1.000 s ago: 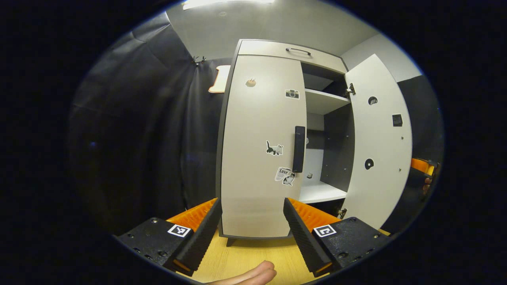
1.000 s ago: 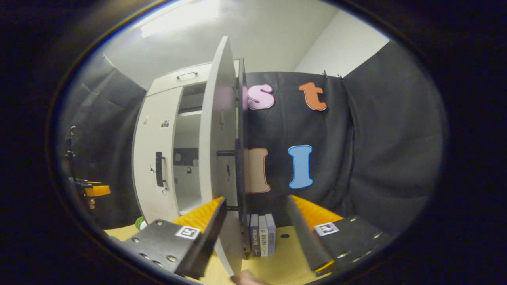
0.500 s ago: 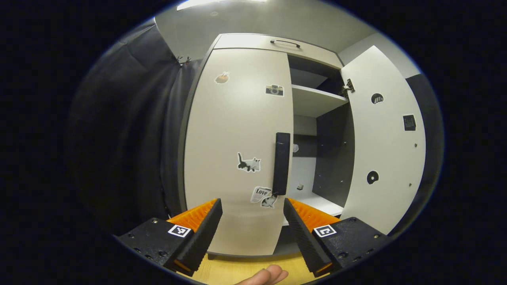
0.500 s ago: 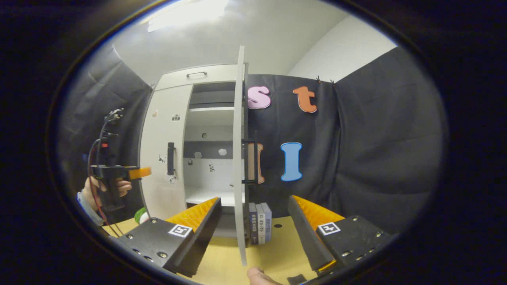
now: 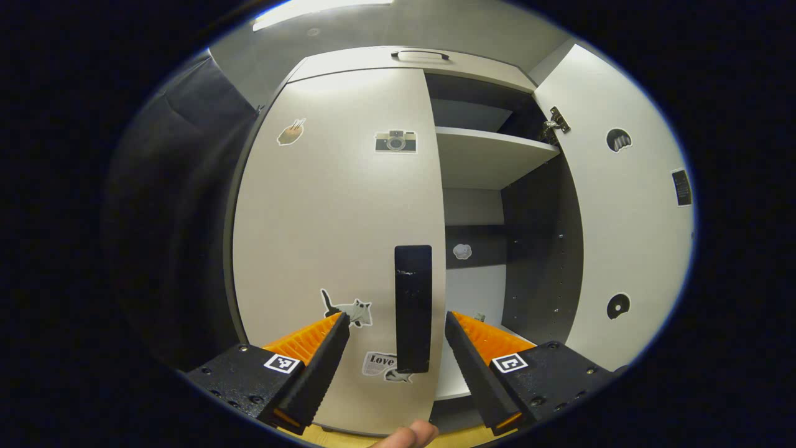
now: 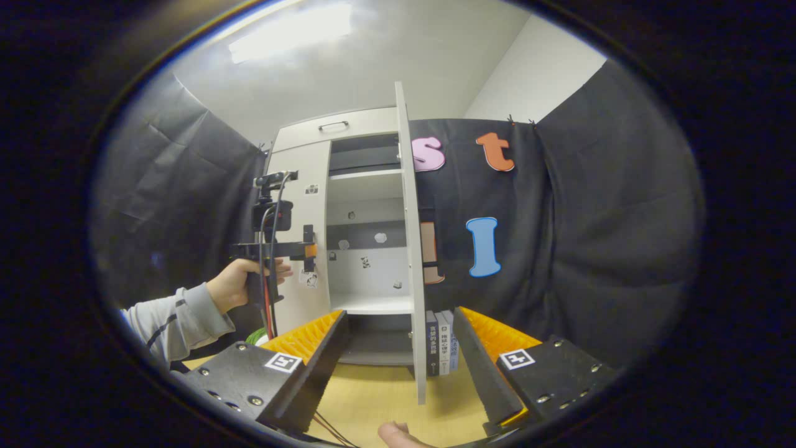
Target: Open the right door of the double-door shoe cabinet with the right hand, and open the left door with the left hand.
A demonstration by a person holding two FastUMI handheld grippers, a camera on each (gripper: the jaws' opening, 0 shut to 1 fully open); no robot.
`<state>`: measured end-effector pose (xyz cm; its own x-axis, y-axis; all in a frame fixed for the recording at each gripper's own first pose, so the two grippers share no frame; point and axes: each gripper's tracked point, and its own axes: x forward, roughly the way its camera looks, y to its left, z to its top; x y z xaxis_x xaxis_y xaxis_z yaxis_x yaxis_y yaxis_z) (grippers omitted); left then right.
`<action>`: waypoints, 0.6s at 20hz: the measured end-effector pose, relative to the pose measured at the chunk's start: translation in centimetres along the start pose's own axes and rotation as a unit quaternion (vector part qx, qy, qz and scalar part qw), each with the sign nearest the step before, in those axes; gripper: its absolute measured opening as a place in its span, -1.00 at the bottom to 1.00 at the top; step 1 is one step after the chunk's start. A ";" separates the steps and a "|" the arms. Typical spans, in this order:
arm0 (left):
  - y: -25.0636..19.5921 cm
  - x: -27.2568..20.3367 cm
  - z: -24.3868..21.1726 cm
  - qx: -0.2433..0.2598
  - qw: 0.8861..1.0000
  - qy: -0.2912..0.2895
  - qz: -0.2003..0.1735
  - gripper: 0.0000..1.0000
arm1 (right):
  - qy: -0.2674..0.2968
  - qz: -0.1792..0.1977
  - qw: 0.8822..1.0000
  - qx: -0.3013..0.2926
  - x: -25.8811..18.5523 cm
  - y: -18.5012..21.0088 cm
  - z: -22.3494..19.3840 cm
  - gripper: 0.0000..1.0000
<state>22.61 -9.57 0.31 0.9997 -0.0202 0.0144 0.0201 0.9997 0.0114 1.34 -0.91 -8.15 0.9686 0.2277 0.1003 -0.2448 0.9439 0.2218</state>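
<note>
**A:** Item one, the shoe cabinet. Condition?

**B:** Half opened. The right door stands swung wide on its hinge, inner face toward the room, baring a shelf and a pale cabinet floor. In the right gripper view the same door shows edge-on, square to the cabinet front. The left door lies flush and shut, stickers on it: a camera, a cat, a scrap of print.

**A:** Item two, the left gripper.

**B:** Jaws spread wide, nothing between them pinched. The door's black vertical handle sits in the gap between the two fingers, apparently just ahead of them; contact I cannot confirm. Placed so, I judge, to straddle the bar before closing on it. From the right gripper view it appears farther off, level with the handle, held out by a hand in a grey sleeve.

**A:** Item three, the right gripper.

**B:** Jaws likewise apart and empty, standing back from the open door's free edge over the wooden tabletop. Likely parked there because its share is done.

**A:** Sundries?

**B:** A few books upright beside the cabinet foot, behind the open door.

**A:** Outstanding?

**B:** Grip on the handle, then pull the left door outward along its arc.
</note>
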 end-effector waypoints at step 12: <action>-0.6 2.6 -0.5 -0.002 1.000 0.027 0.008 -0.30 | 0.012 0.003 1.000 0.024 -2.5 0.5 -1.9 1.00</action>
<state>25.22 -10.23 -0.19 0.9992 -0.0035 -0.0394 0.0038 1.0000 0.0083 -1.10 -0.51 -10.10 0.9675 0.2400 0.0797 -0.2527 0.9296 0.2683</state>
